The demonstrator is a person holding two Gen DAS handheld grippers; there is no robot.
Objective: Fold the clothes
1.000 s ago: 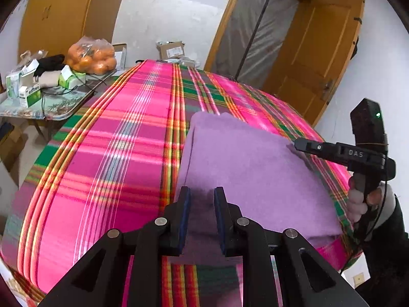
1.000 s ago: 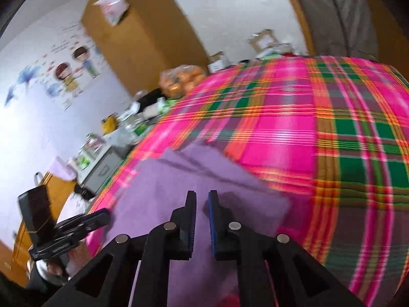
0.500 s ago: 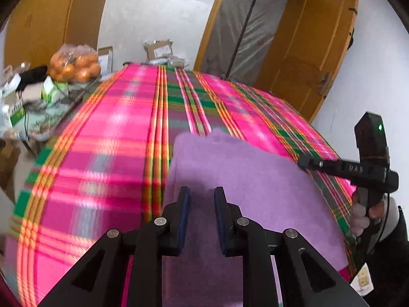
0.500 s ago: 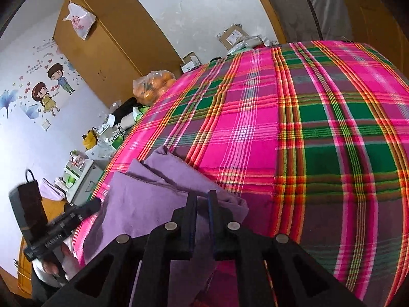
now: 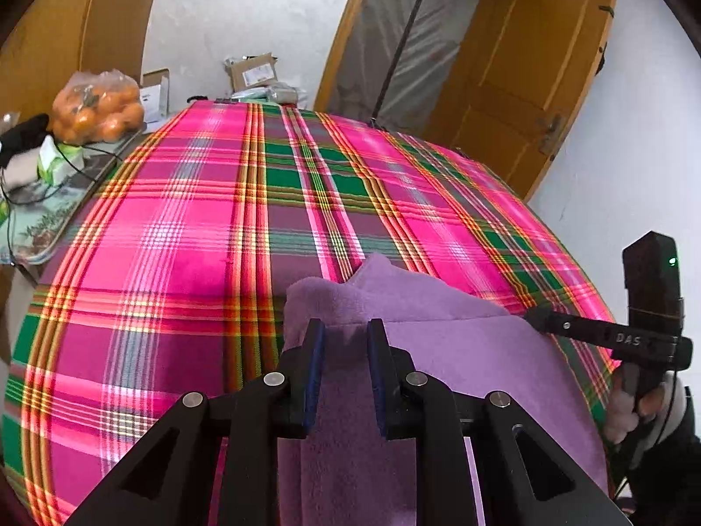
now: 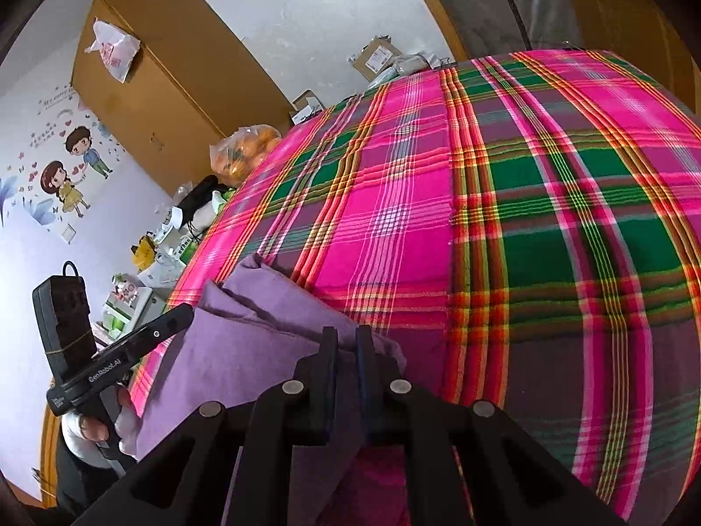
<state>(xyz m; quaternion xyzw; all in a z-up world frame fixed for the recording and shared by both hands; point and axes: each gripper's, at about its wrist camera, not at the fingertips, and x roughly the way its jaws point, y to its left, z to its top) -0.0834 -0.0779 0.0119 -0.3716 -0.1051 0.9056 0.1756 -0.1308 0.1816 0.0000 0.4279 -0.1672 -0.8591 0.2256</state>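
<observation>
A purple fleece garment [image 5: 460, 350] lies bunched in layers at the near edge of a pink and green plaid bedspread [image 5: 197, 241]. My left gripper [image 5: 346, 333] is shut on the garment's folded left edge, with fabric filling the gap between its pads. The right gripper [image 5: 532, 318] comes in from the right, held by a person's hand [image 5: 626, 412]. In the right wrist view my right gripper [image 6: 346, 337] is shut on the garment [image 6: 263, 328] at its right corner, and the left gripper [image 6: 186, 313] shows at the cloth's far side.
A bag of oranges [image 5: 96, 105] and a cluttered side table [image 5: 44, 201] stand left of the bed. Cardboard boxes [image 5: 254, 70] sit beyond its far end. A wooden door [image 5: 525, 87] is at the back right, a wardrobe [image 6: 153, 87] against the wall.
The garment's far edge has drawn back across the bedspread toward both grippers and now bunches in folds at their tips. More bare plaid shows beyond it.
</observation>
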